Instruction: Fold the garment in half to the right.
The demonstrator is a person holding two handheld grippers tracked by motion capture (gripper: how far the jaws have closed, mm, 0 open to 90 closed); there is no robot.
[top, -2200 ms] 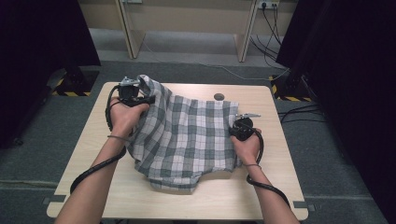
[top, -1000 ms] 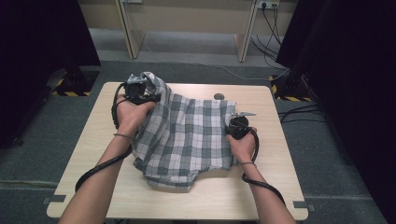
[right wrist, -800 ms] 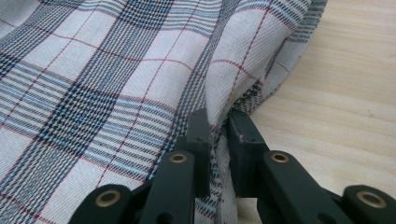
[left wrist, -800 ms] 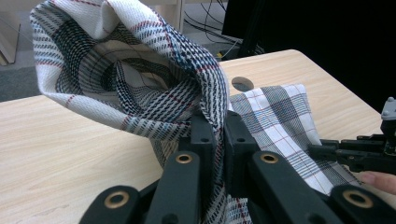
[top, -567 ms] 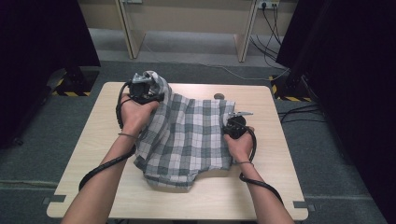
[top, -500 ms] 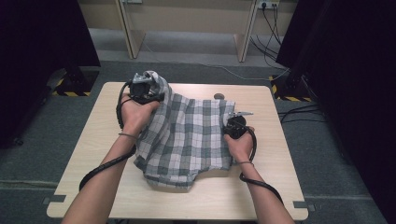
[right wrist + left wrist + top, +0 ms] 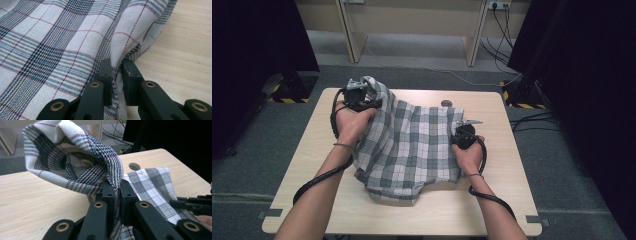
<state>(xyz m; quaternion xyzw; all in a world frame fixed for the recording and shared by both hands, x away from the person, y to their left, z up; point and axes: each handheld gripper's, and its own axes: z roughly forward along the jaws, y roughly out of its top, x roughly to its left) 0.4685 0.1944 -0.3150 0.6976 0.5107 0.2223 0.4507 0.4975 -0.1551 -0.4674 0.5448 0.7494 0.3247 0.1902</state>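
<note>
While the grey-and-white plaid woven cloth [image 7: 409, 145] lies spread mid-table on the light wooden table [image 7: 512, 165], both ends are pinched. Left hand-held gripper [image 7: 117, 192] is clamped on a bunched corner, lifted off the table at the far left. Right hand-held gripper [image 7: 117, 68] is clamped on a fold at the cloth's right edge, low over the wood.

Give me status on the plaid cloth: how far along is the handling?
Done: both grips are set. The left gripper is shut on a bunched far corner of the plaid cloth, lifted off the table. The right gripper pinches the cloth's right edge. In hand: cloth held between the two, mostly lying rumpled on the table. Left: probably spreading or folding it; no neat fold is visible yet.
</note>
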